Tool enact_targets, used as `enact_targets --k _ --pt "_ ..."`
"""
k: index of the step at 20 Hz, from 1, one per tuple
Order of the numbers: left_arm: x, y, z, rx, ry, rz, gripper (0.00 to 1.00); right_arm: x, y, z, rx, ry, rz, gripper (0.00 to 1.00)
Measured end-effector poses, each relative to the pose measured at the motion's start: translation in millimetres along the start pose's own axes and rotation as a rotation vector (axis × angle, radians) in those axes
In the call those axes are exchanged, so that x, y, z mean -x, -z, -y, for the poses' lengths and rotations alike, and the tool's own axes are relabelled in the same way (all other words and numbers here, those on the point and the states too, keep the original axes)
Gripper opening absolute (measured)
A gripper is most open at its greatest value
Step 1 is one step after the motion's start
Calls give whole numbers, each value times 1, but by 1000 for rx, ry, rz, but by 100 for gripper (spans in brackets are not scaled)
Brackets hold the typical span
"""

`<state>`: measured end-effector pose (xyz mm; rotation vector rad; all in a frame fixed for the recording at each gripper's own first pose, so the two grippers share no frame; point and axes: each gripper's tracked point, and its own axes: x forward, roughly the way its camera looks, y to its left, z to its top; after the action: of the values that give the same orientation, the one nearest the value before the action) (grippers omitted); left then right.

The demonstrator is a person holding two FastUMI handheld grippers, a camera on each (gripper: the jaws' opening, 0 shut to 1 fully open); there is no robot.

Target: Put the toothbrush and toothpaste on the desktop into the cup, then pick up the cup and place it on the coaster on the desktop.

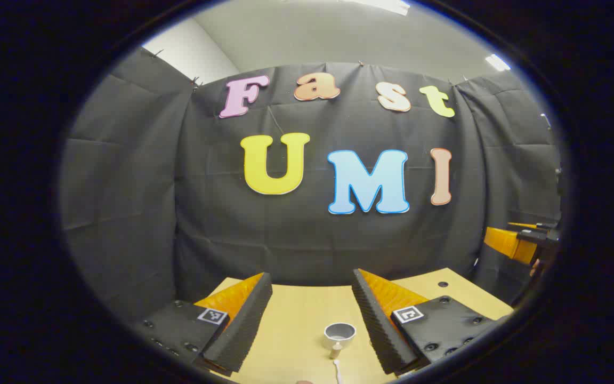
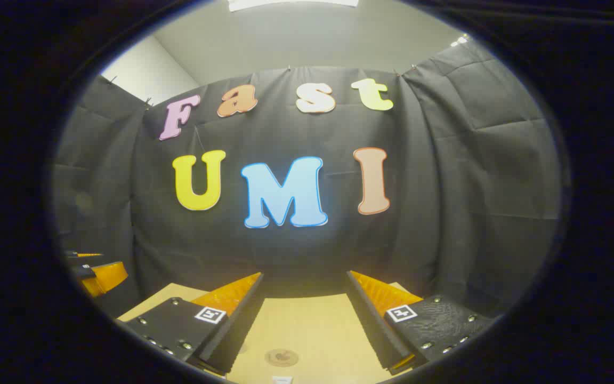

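In the left gripper view a small grey cup [image 1: 339, 332] stands upright on the wooden desktop [image 1: 296, 325]. Just in front of it lie the toothpaste cap end [image 1: 336, 349] and the white toothbrush [image 1: 337, 369], both cut off at the bottom. My left gripper [image 1: 312, 285] hovers above them, open with nothing between its fingers. The right gripper [image 1: 520, 240] shows at the far right edge. In the right gripper view a round brown coaster [image 2: 281, 357] lies flat on the desktop between the fingers of my right gripper [image 2: 303, 282], which is open and holds nothing. The left gripper [image 2: 96, 272] shows at the left edge.
Black cloth walls close the booth behind and on both sides of the desktop. A small dark hole [image 1: 443, 284] marks the desktop's far right corner. A white object [image 2: 282, 380] peeks in at the bottom edge of the right gripper view.
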<state>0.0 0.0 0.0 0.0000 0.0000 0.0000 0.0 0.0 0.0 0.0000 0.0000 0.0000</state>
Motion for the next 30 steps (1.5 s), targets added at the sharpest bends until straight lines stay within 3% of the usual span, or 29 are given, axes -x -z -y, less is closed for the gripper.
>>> enact_targets --k 1,5,10,11,12,16,17,20,29,30 --pt "-3 -2 -1 4 -4 8 92 -3 2 -2 5 -4 -8 94" --pt "-13 1 5 -28 8 3 96 -8 5 -6 55 -14 -6 93" --pt "-19 20 2 -17 -4 -58 96 -11 17 -13 30 -43 -52 93" --pt "-18 23 0 -12 -6 -67 92 -13 19 -15 25 -48 -61 93" --pt "-18 25 -1 -7 -10 -72 100 -15 22 -18 24 -54 -70 94" --pt "-20 44 1 -3 -7 -120 96 -22 41 -23 16 -68 -146 94" --pt "-21 52 4 -4 -4 -142 92 -24 51 -22 17 -58 -176 94" --pt "-26 85 9 7 15 -233 100 -24 75 -20 10 -59 -253 94" --pt "-25 175 23 79 47 -479 97 -21 143 -26 34 -88 -456 94" --pt "-22 184 23 85 46 -499 93 -22 150 -27 32 -90 -477 94"
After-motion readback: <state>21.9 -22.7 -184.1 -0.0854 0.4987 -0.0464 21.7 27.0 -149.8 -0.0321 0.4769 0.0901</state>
